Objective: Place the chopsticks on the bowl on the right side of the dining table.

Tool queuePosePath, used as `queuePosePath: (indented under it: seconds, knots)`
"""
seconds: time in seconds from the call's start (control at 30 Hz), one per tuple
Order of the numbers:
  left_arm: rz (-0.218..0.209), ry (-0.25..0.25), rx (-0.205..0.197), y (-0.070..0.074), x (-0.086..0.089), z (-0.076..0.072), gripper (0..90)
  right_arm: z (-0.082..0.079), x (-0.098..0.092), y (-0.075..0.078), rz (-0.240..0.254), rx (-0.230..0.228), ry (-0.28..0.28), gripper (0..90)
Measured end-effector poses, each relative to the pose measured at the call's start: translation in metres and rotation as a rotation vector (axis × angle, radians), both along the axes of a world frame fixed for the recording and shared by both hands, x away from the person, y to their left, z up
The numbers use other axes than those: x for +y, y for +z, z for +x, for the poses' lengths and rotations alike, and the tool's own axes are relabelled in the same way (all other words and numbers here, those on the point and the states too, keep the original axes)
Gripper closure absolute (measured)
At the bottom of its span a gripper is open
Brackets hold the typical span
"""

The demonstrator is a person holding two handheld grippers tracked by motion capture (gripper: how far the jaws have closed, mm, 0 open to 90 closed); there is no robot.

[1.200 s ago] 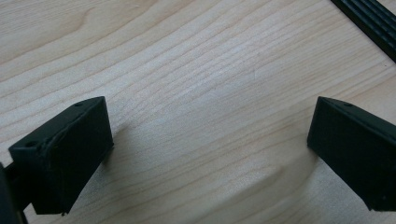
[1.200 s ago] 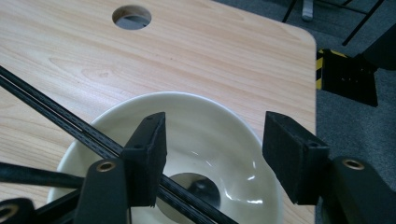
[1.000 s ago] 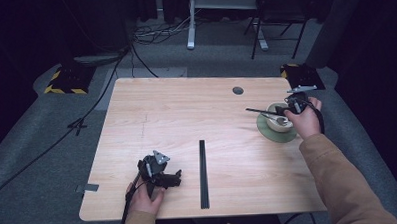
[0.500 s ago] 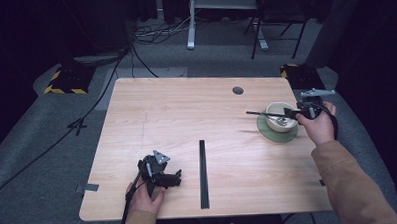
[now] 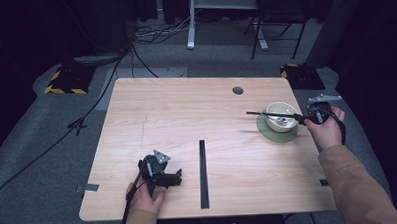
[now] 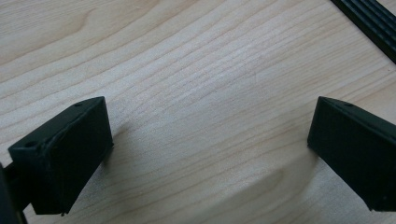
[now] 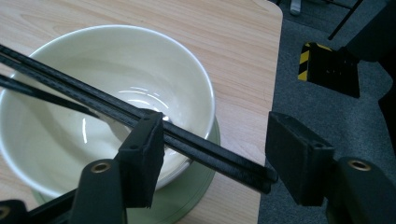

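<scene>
Right gripper view showed our right gripper [image 7: 212, 161] wide-jawed, chopsticks [image 7: 116, 112] released across the bowl [image 7: 56, 84] near the desk's [image 5: 186, 112] right edge; we judged withdrawal next. Left gripper [image 6: 205, 154] gaped empty.

Tan sleeves covered both forearms. The black left gripper [image 5: 161, 174] carried a grey three-cornered plate; the black right gripper [image 7: 212, 154] had blocky fingers [image 7: 140, 156] with brass-coloured screws.

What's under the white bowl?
A round green plate sits under the white bowl; its rim sticks out around the bowl on the wooden table. The plate's middle is covered by the bowl. Black chopsticks lie across the bowl's top.
</scene>
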State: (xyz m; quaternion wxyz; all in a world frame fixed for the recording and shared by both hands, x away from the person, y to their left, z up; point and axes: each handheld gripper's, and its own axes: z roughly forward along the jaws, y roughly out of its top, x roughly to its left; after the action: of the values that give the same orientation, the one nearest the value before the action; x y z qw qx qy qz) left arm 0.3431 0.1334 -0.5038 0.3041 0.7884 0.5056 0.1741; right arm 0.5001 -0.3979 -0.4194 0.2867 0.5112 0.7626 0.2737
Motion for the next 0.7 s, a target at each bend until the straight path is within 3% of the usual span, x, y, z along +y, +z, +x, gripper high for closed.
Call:
queuePosePath:
  seconds: [0.23, 0.53, 0.7]
  knots:
    - [-0.001, 0.002, -0.001, 0.000, 0.000, -0.001, 0.2, 0.009, -0.007, -0.003, -0.012, -0.012, -0.046, 38.3]
    - [-0.001, 0.002, -0.001, 0.000, 0.000, -0.001, 0.2, 0.004, -0.031, 0.015, 0.052, -0.067, -0.102, 38.5]
    - [-0.001, 0.001, -0.001, 0.000, 0.000, -0.001, 0.2, 0.007, -0.048, 0.014, 0.068, -0.086, -0.136, 36.9]
